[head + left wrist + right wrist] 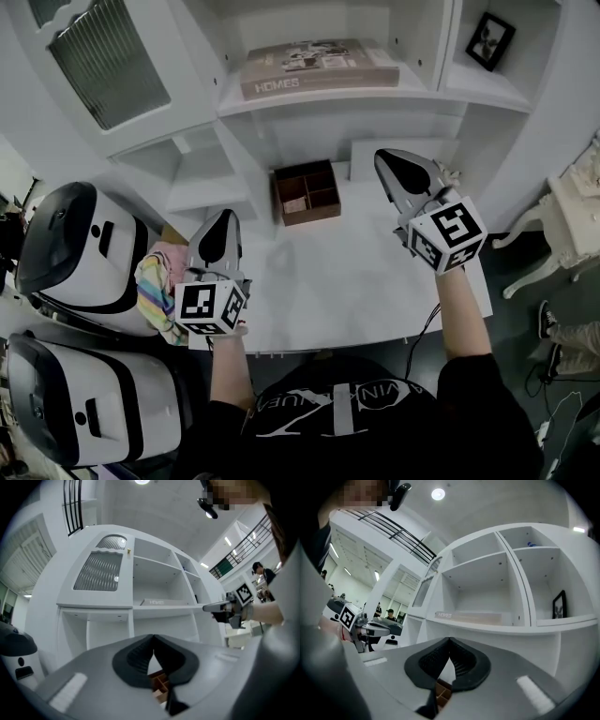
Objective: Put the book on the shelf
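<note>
1. Shelf unit, white, multi-bay, fills the back of the head view. Louvred door at upper L. Open bays centre and R.
2. Surface, white, under the shelf unit and in front of the person. Mostly bare.
3. Two white pods, black trim, standing L of the surface, one nearer the camera than the other. Type unclear.
4. Book, large, pale cover, spine reading "HOMES". Lies flat on the centre shelf board, spine outward. Not touched by either tool.
5. Side table, white, curved legs, R edge of the head view, partly cut off.
6. Wooden box, dark brown, divided into compartments. Sits on the surface against the back of the unit, below the book's bay.
7. R tongs, grey, marker cube at the wrist end. Tips pressed together, nothing between. Held above the surface, R of the wooden box, pointing toward the shelf unit.
8. L tongs, same build. Tips pressed together, nothing between. Held over the L edge of the surface, well apart from the R tongs.
9. Striped cloth, multi-colour, between the L tongs and the pods.
10. Picture frame, black, small, propped in the R bay.
</note>
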The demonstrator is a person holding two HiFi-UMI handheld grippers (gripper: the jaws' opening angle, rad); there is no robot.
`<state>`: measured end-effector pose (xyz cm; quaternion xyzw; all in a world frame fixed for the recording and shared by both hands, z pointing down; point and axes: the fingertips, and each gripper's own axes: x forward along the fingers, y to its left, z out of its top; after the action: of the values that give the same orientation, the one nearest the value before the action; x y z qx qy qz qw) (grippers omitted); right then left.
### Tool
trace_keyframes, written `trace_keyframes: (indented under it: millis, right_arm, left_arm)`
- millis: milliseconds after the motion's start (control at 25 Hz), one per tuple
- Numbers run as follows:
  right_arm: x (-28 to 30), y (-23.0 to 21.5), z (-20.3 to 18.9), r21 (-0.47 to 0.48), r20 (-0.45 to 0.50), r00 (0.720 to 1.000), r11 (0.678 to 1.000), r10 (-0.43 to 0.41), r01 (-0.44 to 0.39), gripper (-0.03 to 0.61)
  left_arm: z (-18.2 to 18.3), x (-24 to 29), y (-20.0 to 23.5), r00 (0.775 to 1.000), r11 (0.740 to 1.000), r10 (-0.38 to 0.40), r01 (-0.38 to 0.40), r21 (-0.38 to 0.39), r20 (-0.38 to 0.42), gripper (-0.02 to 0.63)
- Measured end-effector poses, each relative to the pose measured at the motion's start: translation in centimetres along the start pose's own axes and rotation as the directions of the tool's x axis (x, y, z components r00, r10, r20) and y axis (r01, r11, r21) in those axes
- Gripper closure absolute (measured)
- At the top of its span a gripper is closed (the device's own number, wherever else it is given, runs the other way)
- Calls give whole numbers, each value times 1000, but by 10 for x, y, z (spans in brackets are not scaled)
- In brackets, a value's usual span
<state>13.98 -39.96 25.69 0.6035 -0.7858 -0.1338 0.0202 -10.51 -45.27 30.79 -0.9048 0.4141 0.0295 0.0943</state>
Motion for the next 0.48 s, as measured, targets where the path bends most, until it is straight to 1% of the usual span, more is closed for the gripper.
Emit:
trace_keyframes:
  millis: [120, 280, 400, 480]
  right_arm:
    - [-5, 5, -11, 28, -10, 1000, 1000, -3, 3, 572]
    - [-13, 8, -25, 69, -26, 999, 997, -26, 28, 572]
    - [-18, 10, -35, 95, -35, 999, 994, -42, 45, 572]
    - [-20, 12, -38, 92, -36, 998, 994, -51, 54, 572]
  left_arm:
    - [-1, -3, 2, 1000, 1000, 10, -10, 1, 6, 614]
    - [-6, -6, 2, 1000, 1000, 13, -13, -1, 2, 614]
    - [-10, -9, 2, 1000, 1000, 12, -12, -17, -2, 614]
    - [-12, -11, 3, 1000, 999, 14, -14, -34, -3, 614]
